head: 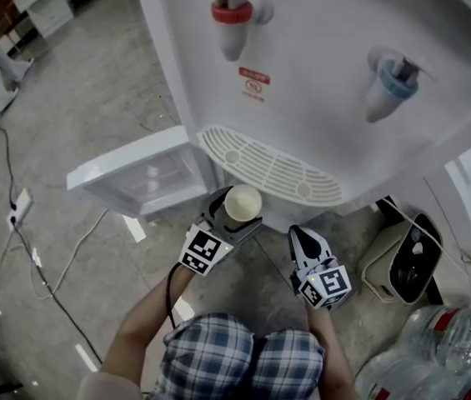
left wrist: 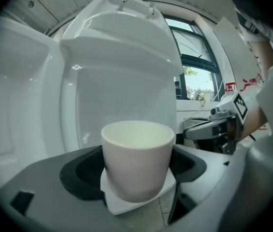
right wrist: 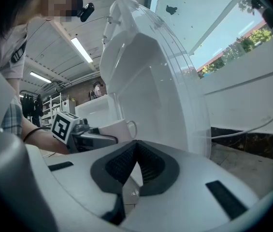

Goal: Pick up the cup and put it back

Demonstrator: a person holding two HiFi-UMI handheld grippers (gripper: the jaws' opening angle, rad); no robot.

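Observation:
A white cup (head: 243,203) sits upright between the jaws of my left gripper (head: 233,215), which is shut on it just in front of the water dispenser's drip tray (head: 268,167). In the left gripper view the cup (left wrist: 137,157) fills the middle, both black pads pressed to its sides. The cup (right wrist: 118,128) also shows its handle in the right gripper view. My right gripper (head: 302,242) is held to the right of the cup, shut with nothing in it; its black pads (right wrist: 141,166) meet at the tips.
The white water dispenser (head: 327,73) stands ahead with a red tap (head: 232,17) and a blue tap (head: 392,80). Its lower cabinet door (head: 139,173) hangs open at the left. A cable (head: 18,223) runs over the floor at the left; bags (head: 435,348) lie at the right.

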